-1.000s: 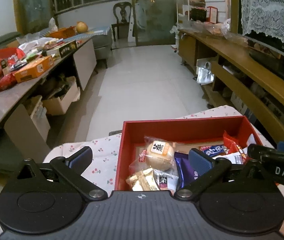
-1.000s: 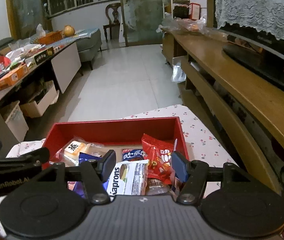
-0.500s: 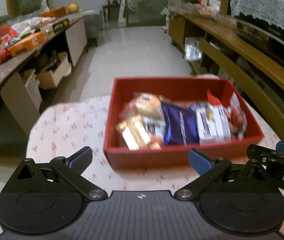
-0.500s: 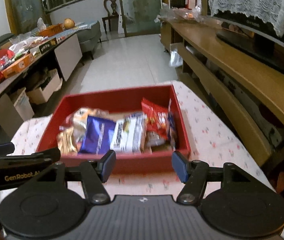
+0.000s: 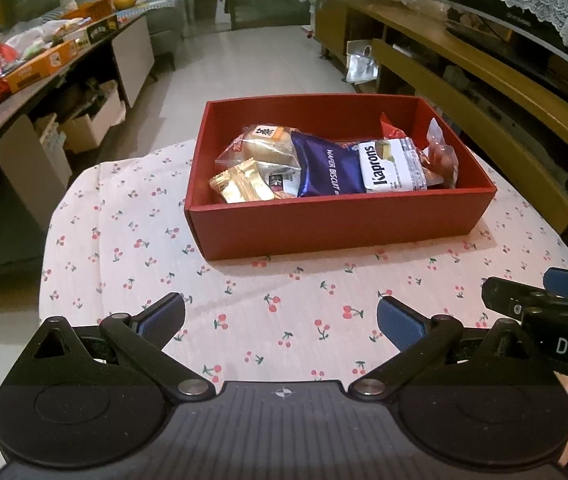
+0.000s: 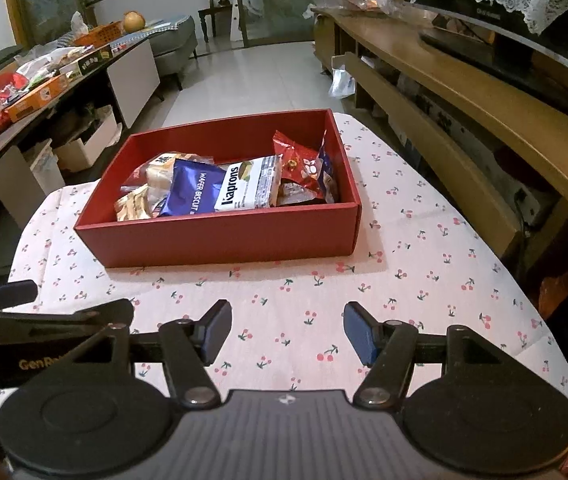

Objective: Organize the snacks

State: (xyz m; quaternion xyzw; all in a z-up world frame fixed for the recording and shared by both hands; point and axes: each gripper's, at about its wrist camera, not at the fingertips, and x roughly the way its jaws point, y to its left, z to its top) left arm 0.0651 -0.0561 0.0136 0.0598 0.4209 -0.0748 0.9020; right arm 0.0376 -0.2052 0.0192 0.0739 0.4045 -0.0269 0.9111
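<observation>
We read the packing as finished: snacks [image 5: 323,168] lie in the red box [image 6: 220,240] on the counter [image 5: 284,312]. Left tongs [image 5: 280,318] and right tongs [image 6: 287,332] gape empty, near side. Next: check for strays.

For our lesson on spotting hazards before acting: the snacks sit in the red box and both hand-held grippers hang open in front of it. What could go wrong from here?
1. The red box sits on a loose cherry tablecloth; dragging the box might bunch the cloth.
2. The purple wafer packet and Kaprons pack overlap, so pinching one may pull up the other.
3. The left hand-held gripper and right hand-held gripper are close together and could collide.
</observation>
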